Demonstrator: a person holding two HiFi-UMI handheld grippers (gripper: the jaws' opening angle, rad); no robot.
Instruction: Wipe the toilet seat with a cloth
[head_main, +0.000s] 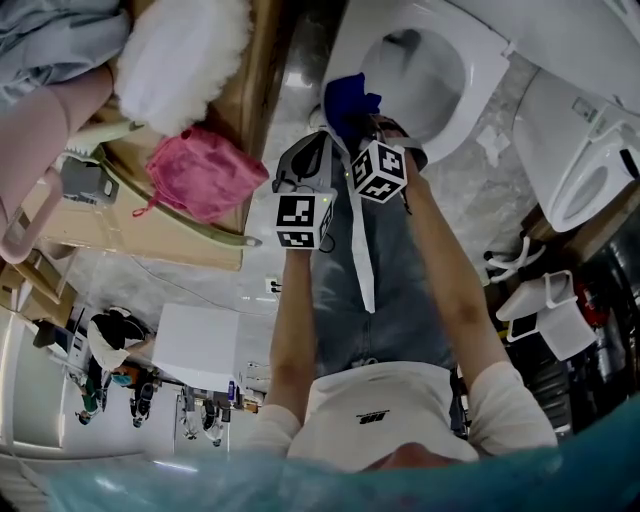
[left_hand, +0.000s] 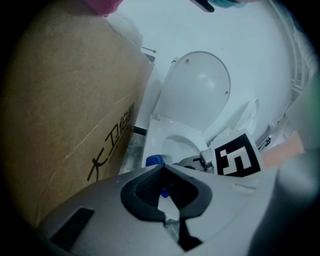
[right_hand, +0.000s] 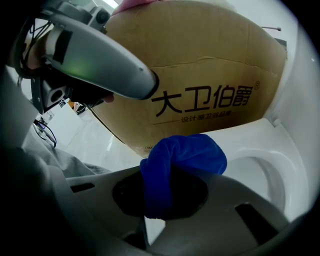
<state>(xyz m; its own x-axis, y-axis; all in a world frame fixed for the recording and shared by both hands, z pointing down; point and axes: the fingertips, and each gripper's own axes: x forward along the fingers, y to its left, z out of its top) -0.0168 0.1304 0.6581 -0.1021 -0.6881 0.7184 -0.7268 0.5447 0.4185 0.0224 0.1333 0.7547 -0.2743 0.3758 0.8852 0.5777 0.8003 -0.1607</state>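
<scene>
Head view: the right gripper (head_main: 358, 125) holds the blue cloth (head_main: 348, 98) at the toilet seat (head_main: 487, 62) rim; left gripper view: the left gripper (left_hand: 162, 170) is empty, fingers (left_hand: 145, 190) closed together; right gripper view: fingers clamped on the cloth, wiping seemingly just starting; next, press down and sweep along the seat.

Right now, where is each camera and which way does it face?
Head view: on the head, steeply down at the toilet; arms, left gripper, right gripper show.
Left gripper view: on that gripper, facing toilet and cardboard box; shut, empty jaws show.
Right gripper view: on that gripper, facing the box; jaws clamp a blue cloth.
Shared: both gripper views show box and toilet.
</scene>
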